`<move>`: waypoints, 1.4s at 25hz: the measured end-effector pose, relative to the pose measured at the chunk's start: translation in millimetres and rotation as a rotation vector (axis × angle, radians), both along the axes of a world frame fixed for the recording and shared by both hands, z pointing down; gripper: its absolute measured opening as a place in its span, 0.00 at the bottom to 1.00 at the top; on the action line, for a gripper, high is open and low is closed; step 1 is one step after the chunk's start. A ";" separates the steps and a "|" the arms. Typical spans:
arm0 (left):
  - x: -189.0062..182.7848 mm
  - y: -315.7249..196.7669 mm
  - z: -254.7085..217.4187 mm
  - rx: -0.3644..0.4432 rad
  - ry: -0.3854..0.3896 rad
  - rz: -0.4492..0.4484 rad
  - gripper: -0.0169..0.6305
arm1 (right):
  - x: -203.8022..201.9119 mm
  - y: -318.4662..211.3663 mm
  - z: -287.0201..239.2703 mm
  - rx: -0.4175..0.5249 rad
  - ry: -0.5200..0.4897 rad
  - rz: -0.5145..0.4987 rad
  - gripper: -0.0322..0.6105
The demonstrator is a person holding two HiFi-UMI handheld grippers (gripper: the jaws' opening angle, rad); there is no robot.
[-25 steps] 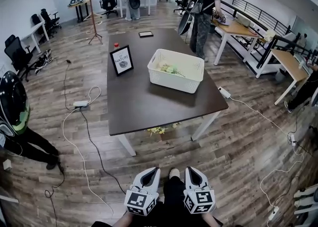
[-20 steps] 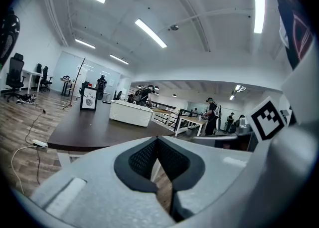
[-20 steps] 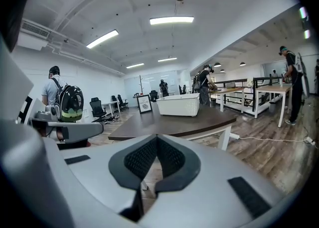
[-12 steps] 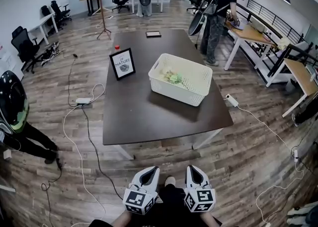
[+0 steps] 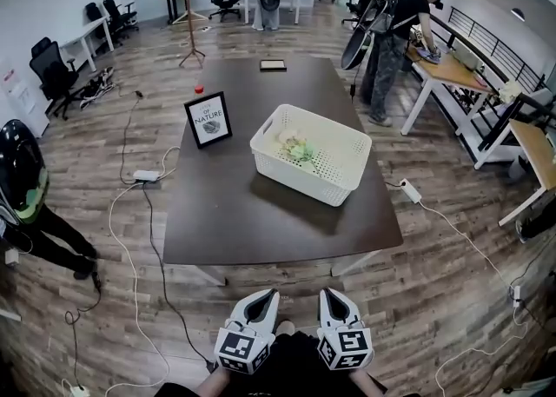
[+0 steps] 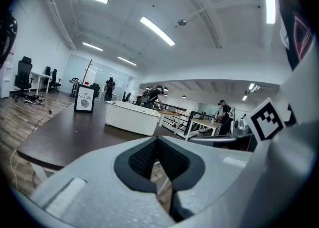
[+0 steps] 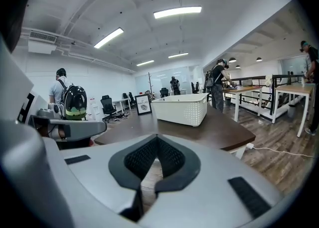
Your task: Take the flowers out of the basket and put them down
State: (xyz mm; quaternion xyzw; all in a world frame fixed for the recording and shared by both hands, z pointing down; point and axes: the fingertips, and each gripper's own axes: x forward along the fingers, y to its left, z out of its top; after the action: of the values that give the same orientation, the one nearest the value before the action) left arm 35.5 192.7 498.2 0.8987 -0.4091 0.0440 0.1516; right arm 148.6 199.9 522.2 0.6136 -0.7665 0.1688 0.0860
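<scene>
The flowers (image 5: 298, 150) lie inside the white basket (image 5: 343, 187), which sits on the dark bench (image 5: 261, 221), with a framed sign (image 5: 208, 119) at the basket's 9 o'clock. At 6 o'clock, off the bench's near edge and well apart from the basket, the left tool (image 5: 265, 298) and the right tool (image 5: 329, 295) are each pressed together, pinching nothing.

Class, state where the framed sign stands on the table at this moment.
In the head view, the framed sign stands upright on the dark table, left of the white basket, with a small red object just behind it.
</scene>
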 end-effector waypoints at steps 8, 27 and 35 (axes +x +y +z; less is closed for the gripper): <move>30.7 -14.9 1.6 -0.012 0.004 -0.033 0.04 | 29.0 -18.9 7.3 -0.016 -0.021 -0.031 0.06; 60.3 -61.0 10.8 -0.035 -0.017 0.013 0.04 | 53.9 -47.5 19.6 -0.052 -0.037 0.012 0.06; 54.8 -105.5 7.2 -0.034 -0.017 0.032 0.04 | 47.3 -90.1 15.6 -0.063 -0.050 0.023 0.06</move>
State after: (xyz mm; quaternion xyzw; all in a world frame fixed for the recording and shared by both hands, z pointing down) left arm 90.3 87.2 505.3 0.9022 -0.3949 0.0608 0.1627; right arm 195.9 109.8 537.8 0.6152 -0.7556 0.2089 0.0839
